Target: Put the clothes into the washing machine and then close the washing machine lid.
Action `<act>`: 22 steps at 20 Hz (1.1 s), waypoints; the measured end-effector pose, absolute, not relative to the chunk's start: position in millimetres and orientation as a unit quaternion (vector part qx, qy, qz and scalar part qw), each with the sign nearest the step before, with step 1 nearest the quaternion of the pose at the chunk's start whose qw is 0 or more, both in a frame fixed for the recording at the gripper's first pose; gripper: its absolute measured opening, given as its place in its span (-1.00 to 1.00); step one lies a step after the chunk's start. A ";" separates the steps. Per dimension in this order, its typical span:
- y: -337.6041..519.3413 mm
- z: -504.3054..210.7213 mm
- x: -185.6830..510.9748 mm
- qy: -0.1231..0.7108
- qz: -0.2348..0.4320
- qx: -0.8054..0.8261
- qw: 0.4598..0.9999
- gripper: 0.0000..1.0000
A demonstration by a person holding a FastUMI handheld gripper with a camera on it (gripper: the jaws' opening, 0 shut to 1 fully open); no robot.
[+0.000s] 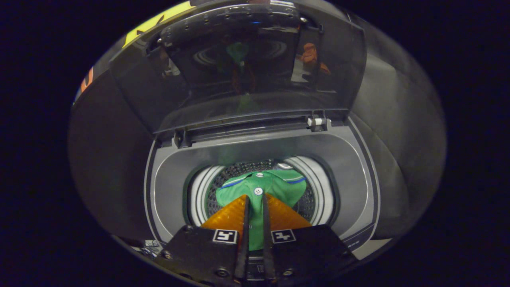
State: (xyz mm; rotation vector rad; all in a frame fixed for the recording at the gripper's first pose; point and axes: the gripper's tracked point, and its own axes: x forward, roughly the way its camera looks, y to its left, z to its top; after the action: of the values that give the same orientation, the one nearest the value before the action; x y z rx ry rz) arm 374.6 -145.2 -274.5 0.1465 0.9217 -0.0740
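I'm looking straight down into the washer [360,187], top-loader, grey deck around a round drum opening. The lid [255,67] is up, standing behind the drum, dark glossy glass with reflections of the drum and the green cloth in it; its hinges sit at the rear of the deck just behind the drum. My gripper [255,197] hangs over the near side of the drum, tips pointing down into it. The orange fingers [229,213] are drawn nearly together, only a thin slot left, and green cloth fills that slot all the way back to the black body, so I read it as pinching the shirt [279,187]. The shirt is green, with a collar trimmed blue and white buttons down the placket, one button just beyond the fingertips. It lies inside the drum, bunched across the middle, collar toward the lid side. The perforated drum wall [225,175] shows around the shirt on both sides, and the white drum rim [199,193] rings that. Two square black-and-white markers [225,236] sit on the gripper body just behind the fingers.
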 end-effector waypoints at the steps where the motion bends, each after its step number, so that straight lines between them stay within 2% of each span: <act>1: -146.0 -269.4 371.0 0.442 -0.037 0.062 0.894 -0.54; 2: -145.0 -261.2 368.2 0.441 -0.035 0.057 0.895 -0.32; 3: -141.4 -251.6 365.9 0.438 -0.033 0.056 0.897 -0.31; 6: -138.2 -216.1 365.3 0.418 -0.033 0.056 0.906 -0.04; 8: -138.2 -181.5 369.7 0.392 -0.030 0.055 0.918 0.05; 15: -124.4 -44.8 413.3 0.261 -0.003 0.036 0.965 0.07; 18: -120.4 -13.1 442.5 0.231 0.007 0.015 0.973 1.00; 22: -118.0 28.9 491.3 0.189 0.024 0.018 0.982 1.00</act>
State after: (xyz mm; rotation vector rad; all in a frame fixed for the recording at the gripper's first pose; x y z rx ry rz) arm 491.3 -118.0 28.9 0.0357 0.3798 0.0477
